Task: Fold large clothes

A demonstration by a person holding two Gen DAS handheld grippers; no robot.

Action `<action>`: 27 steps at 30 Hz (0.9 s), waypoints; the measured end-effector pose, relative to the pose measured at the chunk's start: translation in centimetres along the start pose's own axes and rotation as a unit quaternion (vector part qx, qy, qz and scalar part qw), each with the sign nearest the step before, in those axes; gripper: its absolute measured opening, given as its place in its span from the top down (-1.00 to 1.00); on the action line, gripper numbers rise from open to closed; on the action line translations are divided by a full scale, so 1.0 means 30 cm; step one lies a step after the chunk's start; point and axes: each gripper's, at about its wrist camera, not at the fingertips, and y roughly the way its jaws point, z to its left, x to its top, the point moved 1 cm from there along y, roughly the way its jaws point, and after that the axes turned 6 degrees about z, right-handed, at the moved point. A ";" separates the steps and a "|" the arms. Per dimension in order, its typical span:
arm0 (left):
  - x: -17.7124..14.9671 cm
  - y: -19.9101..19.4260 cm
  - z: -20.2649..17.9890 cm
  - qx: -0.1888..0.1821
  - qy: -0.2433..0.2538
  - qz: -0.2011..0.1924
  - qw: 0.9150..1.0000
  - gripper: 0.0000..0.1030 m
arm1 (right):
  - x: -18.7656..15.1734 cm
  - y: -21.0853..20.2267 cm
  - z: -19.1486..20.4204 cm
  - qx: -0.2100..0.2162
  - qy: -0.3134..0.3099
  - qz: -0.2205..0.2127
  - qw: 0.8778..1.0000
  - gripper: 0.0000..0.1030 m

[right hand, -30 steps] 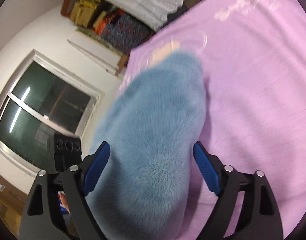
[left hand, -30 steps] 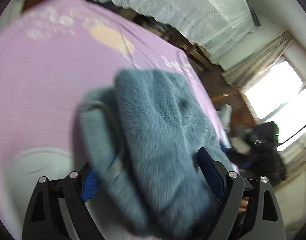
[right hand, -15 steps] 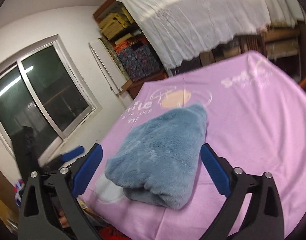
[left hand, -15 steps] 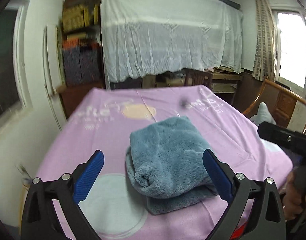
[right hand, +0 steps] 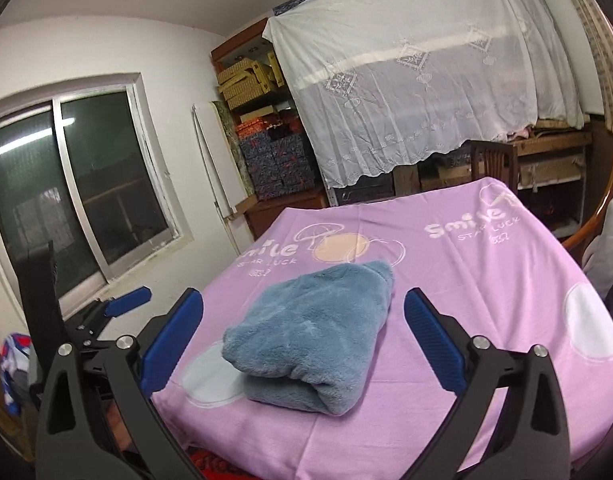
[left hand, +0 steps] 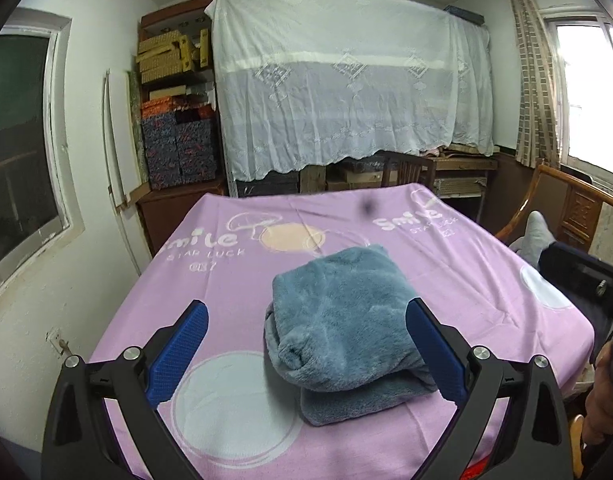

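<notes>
**A:** What's around you?

**Me:** A cluttered bedroom: a white lace cloth (left hand: 346, 80) hangs over a tall frame at the back, shelves of boxes (left hand: 174, 80) stand beside it, and nearer me a table lies under a pink sheet (left hand: 446, 260) printed with "Smile".

**A:** Where's the garment?

**Me:** The blue fleece (left hand: 338, 320) sits folded into a thick bundle near the middle of the pink sheet, on my side of the peach circle printed there. A rolled edge faces me and a flatter layer shows beneath it.

**A:** And your claws?

**Me:** My left gripper (left hand: 306, 348) stands wide apart, nothing between its blue pads; it hangs on the near side of the fleece, clear of it. My right gripper (right hand: 304, 344) has just been spreading too and is equally empty, also off the bundle.

**A:** So what now?

**Me:** I judge the folding essentially done. To finish well, I'd check that the top layer sits square over the lower one. If I tidy that loose rolled end, I'd pinch only the outer layer and press gently, since plush fabric springs back and a shove could slide the whole bundle across the sheet.
</notes>
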 end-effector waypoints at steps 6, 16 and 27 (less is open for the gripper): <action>-0.040 0.090 0.051 -0.001 -0.031 0.040 0.999 -0.93 | -0.071 0.131 -0.041 -0.019 0.015 0.057 0.998 -0.90; -0.147 0.198 0.099 0.005 -0.063 0.104 0.993 -0.93 | -0.160 0.280 -0.060 -0.025 0.023 0.116 0.993 -0.90; -0.201 0.090 0.077 0.026 -0.065 0.096 0.993 -0.93 | -0.262 0.293 -0.026 -0.048 0.033 0.154 0.986 -0.90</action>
